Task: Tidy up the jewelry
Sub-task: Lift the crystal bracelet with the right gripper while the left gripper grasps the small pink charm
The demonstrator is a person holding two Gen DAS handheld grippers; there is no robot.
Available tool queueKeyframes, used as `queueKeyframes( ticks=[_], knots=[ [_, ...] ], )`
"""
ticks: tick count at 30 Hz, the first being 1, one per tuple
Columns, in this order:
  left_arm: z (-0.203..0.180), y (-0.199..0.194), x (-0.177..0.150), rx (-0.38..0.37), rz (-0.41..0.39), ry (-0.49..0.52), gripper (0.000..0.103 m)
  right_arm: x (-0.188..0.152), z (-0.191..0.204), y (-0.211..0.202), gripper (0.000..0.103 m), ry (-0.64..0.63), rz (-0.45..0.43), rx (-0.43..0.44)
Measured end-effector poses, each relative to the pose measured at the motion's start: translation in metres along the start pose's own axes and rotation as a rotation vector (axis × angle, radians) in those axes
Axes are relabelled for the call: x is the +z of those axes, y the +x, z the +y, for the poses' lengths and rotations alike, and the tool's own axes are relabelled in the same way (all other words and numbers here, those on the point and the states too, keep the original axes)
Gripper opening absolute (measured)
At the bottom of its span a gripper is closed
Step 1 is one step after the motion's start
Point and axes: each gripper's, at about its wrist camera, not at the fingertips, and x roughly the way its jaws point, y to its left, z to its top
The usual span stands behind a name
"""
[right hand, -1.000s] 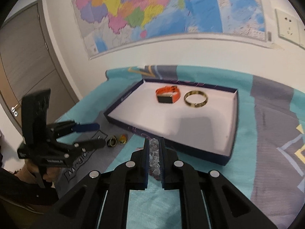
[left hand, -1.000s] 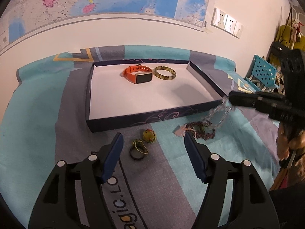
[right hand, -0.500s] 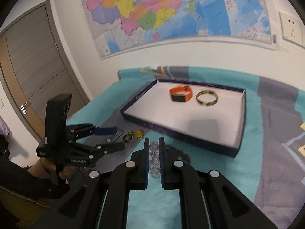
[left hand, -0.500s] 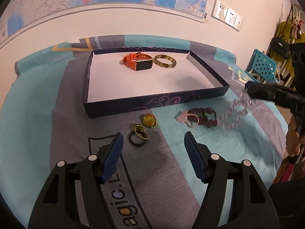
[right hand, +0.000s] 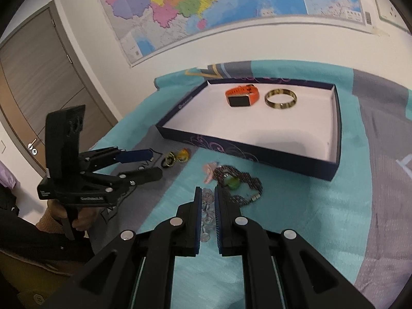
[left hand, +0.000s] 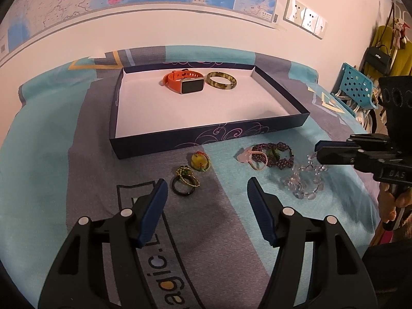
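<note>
Clear bead bracelet: pinched in right gripper, trailing onto cloth beside dark beaded bracelet. Left gripper: spread, holding nothing. Door: right view only; blue chair: left only.

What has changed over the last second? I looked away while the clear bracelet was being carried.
The right gripper, still shut on the clear bead bracelet, came down from beside the box's front wall to the cloth by the dark bead bracelet. The left gripper's empty jaws closed slightly. Watch, bangle and rings stayed.
</note>
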Motion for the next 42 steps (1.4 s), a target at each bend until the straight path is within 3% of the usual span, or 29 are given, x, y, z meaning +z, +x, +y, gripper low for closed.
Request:
queueKeyframes(
  ticks=[8,16,17,20,25,33,36,38,41,42],
  knots=[
    [-0.001,0.003,0.002,0.004,0.009,-0.004,0.059,-0.010,-0.007,0.009,0.009,0.011,0.046,-0.014],
    [-0.039,0.010,0.015,-0.076,-0.011,0.138,0.057,-0.015,-0.010,0.009,0.012,0.018,0.049,-0.029],
    [-0.043,0.014,0.017,-0.074,-0.010,0.156,0.056,-0.015,-0.011,0.009,0.016,0.018,0.050,-0.033],
    [-0.050,0.026,0.021,-0.091,0.018,0.183,0.054,-0.017,-0.011,0.008,0.047,0.020,0.049,-0.048],
    [-0.055,0.047,0.024,-0.101,0.069,0.213,0.051,-0.019,-0.010,0.009,0.048,0.008,0.055,-0.053],
    [-0.051,0.058,0.025,-0.120,0.099,0.202,0.016,-0.020,-0.011,0.013,0.048,0.003,0.062,-0.059],
    [-0.048,0.057,0.024,-0.123,0.098,0.191,0.010,-0.021,-0.011,0.015,0.048,-0.002,0.066,-0.061],
    [-0.048,0.054,0.024,-0.122,0.094,0.191,0.011,-0.022,-0.009,0.016,0.048,-0.005,0.068,-0.057],
    [-0.048,0.052,0.026,-0.089,0.071,0.194,0.039,-0.023,-0.008,0.017,0.048,-0.008,0.071,-0.056],
    [-0.048,0.052,0.027,-0.091,0.072,0.194,0.038,-0.024,-0.008,0.018,0.048,-0.007,0.071,-0.056]
  ],
)
